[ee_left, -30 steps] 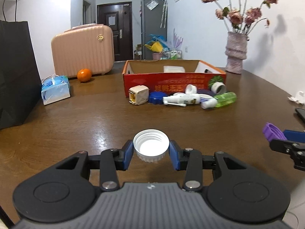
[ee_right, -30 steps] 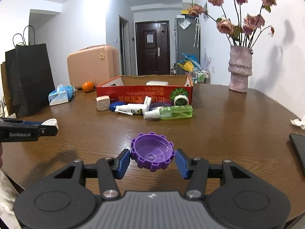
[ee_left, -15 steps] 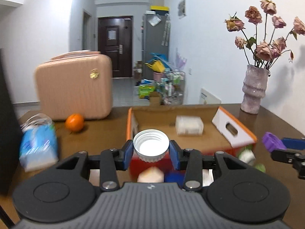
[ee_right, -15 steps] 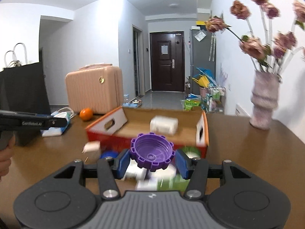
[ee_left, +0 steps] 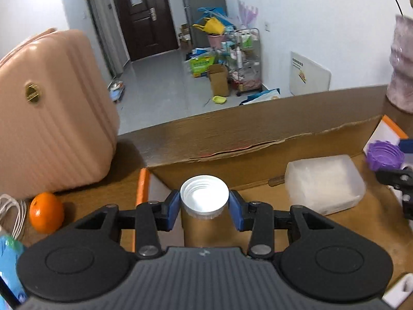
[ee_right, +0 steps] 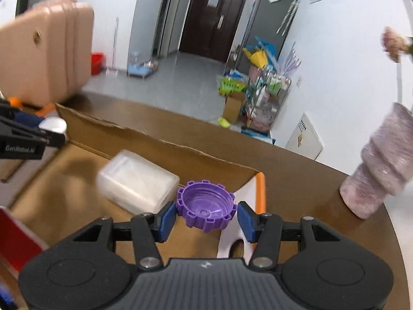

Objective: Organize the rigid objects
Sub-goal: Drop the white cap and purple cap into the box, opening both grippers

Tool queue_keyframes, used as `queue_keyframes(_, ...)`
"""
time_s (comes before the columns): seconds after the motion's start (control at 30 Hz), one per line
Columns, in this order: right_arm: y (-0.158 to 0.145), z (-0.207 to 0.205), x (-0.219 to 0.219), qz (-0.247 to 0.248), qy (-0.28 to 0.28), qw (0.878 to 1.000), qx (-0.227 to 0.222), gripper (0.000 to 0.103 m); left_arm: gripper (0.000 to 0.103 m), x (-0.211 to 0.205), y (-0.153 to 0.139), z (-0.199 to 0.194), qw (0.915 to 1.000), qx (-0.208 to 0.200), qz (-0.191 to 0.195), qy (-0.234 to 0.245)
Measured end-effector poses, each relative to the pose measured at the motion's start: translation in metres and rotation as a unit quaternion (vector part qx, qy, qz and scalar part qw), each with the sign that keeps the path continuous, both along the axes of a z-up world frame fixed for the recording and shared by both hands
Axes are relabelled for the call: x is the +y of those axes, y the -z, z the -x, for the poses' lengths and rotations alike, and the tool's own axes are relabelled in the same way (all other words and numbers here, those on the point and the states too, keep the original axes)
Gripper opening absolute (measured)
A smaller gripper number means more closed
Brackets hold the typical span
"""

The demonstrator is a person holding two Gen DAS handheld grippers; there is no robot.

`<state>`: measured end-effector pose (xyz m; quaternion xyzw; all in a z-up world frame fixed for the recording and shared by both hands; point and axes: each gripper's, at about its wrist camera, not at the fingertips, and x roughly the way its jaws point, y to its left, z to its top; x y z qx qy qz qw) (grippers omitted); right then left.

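My left gripper holds a white screw cap, open side up, over the near left corner of the cardboard box; its jaws are opening, though the blue pads still touch the cap. My right gripper is shut on a purple ridged cap above the box's right end, next to the orange-edged flap. A translucent white plastic case lies inside the box between the two grippers. The purple cap shows at the right edge of the left wrist view, and the white cap at the left edge of the right wrist view.
A pink suitcase stands left of the box, with an orange and a blue tissue pack in front of it. A pale ribbed vase stands on the brown table to the right of the box.
Both grippers have travelled forward from the open table to above the box, each carrying its cap. The loose items in front of the box have dropped out of view.
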<state>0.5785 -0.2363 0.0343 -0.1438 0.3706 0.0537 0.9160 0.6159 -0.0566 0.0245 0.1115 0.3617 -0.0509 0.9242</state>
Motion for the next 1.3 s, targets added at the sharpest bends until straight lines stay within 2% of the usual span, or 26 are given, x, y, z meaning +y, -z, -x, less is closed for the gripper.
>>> queue_keyframes(0.07,0.009,-0.010,0.005,0.017,-0.011,1.000,0.006,0.051,0.052,0.002,0.004,-0.001,0.9998,0.002,0.013,0.012)
queue_keyframes(0.13,0.015,-0.013,0.008,0.029,-0.015,0.999,0.003,0.057,0.054,0.003,0.005,-0.001,0.9996,0.004,0.019,0.019)
queue_keyframes(0.2,0.016,-0.015,0.011,0.023,-0.015,1.000,0.000,0.061,0.068,0.002,0.001,0.002,0.9994,-0.006,0.019,0.029)
queue_keyframes(0.23,0.016,-0.014,0.012,0.018,-0.014,1.000,-0.001,0.061,0.070,0.002,0.000,0.003,0.9994,-0.009,0.016,0.030)
queue_keyframes(0.37,0.008,-0.006,0.007,-0.009,-0.009,1.000,-0.008,0.062,0.070,0.003,-0.013,0.014,0.9992,-0.008,0.022,0.032)
queue_keyframes(0.47,-0.010,0.010,0.000,-0.015,-0.013,1.000,-0.016,0.062,0.070,0.009,-0.034,0.037,0.9989,-0.012,0.030,0.033)
queue_keyframes(0.57,-0.039,0.041,-0.007,-0.024,-0.019,0.999,-0.030,0.064,0.078,0.026,-0.056,0.083,0.9974,-0.025,0.061,0.029)
queue_keyframes(0.63,-0.056,0.072,-0.016,-0.043,-0.020,0.998,-0.042,0.075,0.078,0.039,-0.066,0.123,0.9956,-0.040,0.077,0.034)
queue_keyframes(0.77,-0.074,0.144,-0.030,-0.088,-0.026,0.993,-0.067,0.076,0.080,0.062,-0.082,0.203,0.9941,-0.071,0.079,0.023)
queue_keyframes(0.87,-0.078,0.206,-0.035,-0.120,-0.035,0.988,-0.094,0.077,0.089,0.073,-0.092,0.270,0.9904,-0.111,0.082,0.015)
queue_keyframes(0.9,-0.077,0.230,-0.036,-0.133,-0.040,0.985,-0.104,0.079,0.094,0.076,-0.094,0.288,0.9889,-0.122,0.084,0.015)
queue_keyframes(1.0,-0.068,0.293,-0.032,-0.157,-0.048,0.978,-0.126,0.081,0.100,0.082,-0.092,0.358,0.9818,-0.166,0.090,0.021)
queue_keyframes(1.1,-0.051,0.345,-0.030,-0.187,-0.045,0.972,-0.134,0.082,0.101,0.083,-0.077,0.414,0.9784,-0.185,0.092,0.012)
queue_keyframes(1.2,-0.026,0.390,-0.029,-0.215,-0.017,0.969,-0.123,0.082,0.102,0.082,-0.053,0.462,0.9775,-0.195,0.080,-0.016)
queue_keyframes(1.3,0.006,0.422,-0.026,-0.227,-0.014,0.970,-0.083,0.082,0.103,0.079,-0.023,0.502,0.9789,-0.187,0.072,-0.038)
